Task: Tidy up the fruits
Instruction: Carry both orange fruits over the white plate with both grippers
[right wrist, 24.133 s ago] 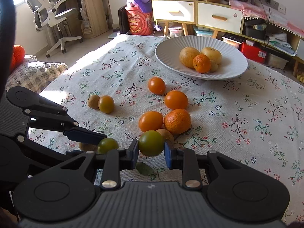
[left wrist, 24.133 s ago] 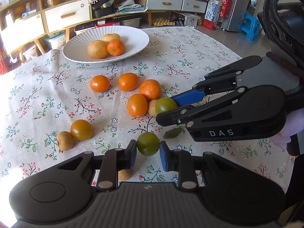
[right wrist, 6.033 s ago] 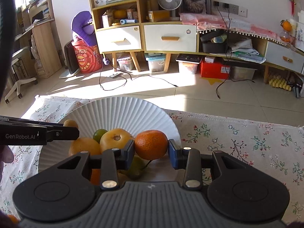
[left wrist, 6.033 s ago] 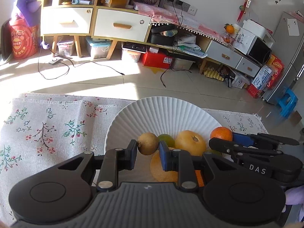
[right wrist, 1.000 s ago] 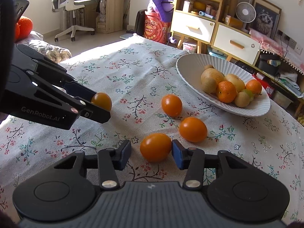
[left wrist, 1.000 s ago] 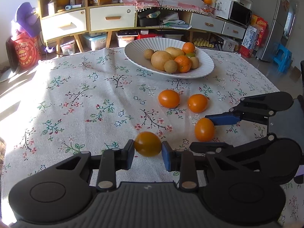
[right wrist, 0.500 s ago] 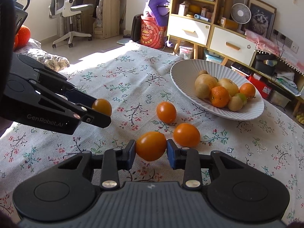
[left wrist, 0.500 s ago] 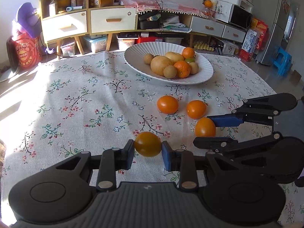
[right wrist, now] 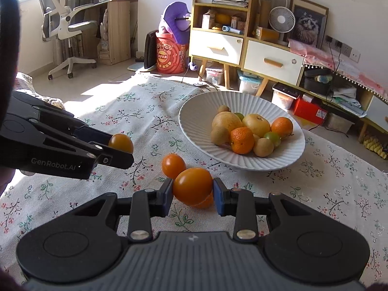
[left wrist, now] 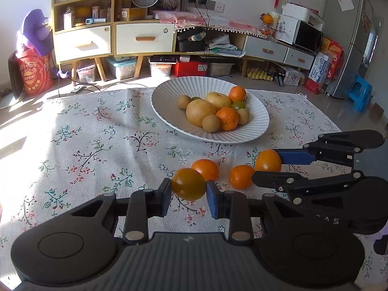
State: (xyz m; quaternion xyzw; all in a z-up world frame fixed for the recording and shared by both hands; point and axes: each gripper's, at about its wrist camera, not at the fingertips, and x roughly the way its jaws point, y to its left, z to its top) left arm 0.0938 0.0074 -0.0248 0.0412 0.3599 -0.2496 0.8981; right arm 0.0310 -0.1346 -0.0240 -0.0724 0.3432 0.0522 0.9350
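Note:
My left gripper [left wrist: 189, 194] is shut on a dark orange tomato [left wrist: 188, 183] and holds it above the floral tablecloth. My right gripper [right wrist: 193, 195] is shut on an orange tomato [right wrist: 192, 186], also lifted; it shows in the left wrist view [left wrist: 268, 161] too. Two orange tomatoes [left wrist: 205, 169] [left wrist: 241, 176] lie on the cloth in front of the white ribbed plate [left wrist: 257, 123]. The plate holds several fruits: pears, oranges, kiwis and green ones.
The table's far edge lies just behind the plate [right wrist: 194, 111]. Beyond it are shelves with drawers [left wrist: 145, 39], storage boxes and a floor with cables. An office chair [right wrist: 65, 26] stands far left in the right wrist view.
Both grippers have risen with their tomatoes and moved forward toward the plate, which now looks nearer. The two tomatoes on the cloth have not moved.

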